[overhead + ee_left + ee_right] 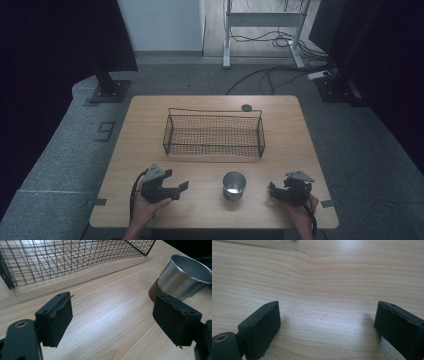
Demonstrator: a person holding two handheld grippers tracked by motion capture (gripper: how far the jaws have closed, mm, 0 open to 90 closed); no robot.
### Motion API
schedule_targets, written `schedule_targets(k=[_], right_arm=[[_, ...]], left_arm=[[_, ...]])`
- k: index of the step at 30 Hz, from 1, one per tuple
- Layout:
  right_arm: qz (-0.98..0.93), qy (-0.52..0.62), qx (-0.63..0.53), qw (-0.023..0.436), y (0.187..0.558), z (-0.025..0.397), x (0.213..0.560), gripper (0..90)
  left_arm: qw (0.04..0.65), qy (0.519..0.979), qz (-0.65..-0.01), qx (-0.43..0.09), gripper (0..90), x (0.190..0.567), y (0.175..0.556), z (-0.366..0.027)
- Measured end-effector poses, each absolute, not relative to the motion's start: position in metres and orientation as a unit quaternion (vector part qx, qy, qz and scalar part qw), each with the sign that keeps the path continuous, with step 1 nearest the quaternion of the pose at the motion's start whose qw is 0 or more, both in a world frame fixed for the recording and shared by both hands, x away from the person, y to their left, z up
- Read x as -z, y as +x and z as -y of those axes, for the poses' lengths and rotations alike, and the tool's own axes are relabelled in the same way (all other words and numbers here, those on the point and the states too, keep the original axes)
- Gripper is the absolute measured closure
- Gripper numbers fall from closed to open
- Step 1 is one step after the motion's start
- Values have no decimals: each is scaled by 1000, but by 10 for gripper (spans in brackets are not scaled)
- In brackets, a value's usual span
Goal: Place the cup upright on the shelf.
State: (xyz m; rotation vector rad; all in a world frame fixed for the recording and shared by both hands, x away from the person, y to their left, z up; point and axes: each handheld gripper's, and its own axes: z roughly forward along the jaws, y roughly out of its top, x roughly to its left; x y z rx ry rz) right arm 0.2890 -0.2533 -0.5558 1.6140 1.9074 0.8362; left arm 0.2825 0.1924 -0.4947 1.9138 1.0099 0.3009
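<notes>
A steel cup [234, 184] stands upright at the lower centre of the high view, on the near part of a wooden counter [295, 145], flanked by two hand-held grippers that rest low over the wood. The left gripper [176, 189], lower left of the frame, has its jaws spread wide and holds nothing; its own view shows the cup [183, 277] at the upper right, just beyond the right-hand jaw pad, with a brown band around its base. The right gripper [274, 192], lower right of the frame, is likewise released, and its own view looks between parted jaws onto bare wood grain. An empty black wire basket [214, 132] sits in the middle of the counter, behind the cup and well apart from it, with a small dark round disc [246, 107] near its far right corner. The likely work is a grasp on the cup, probably for the basket, and nothing has yet been picked up. The risks lie in the cup itself: its smooth, flared metal wall could slip upward out of a pinch taken too high, a jaw pad nudging the rim on approach could tip it over, and a low carry could catch the basket's wire edge.
</notes>
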Motion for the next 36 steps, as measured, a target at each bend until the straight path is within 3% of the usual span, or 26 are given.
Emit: schedule_targets(k=[36], right_arm=[[-706, 585, -313, 249, 285, 257, 556, 90]], left_arm=[[472, 808, -340, -91, 162, 475, 284, -125]])
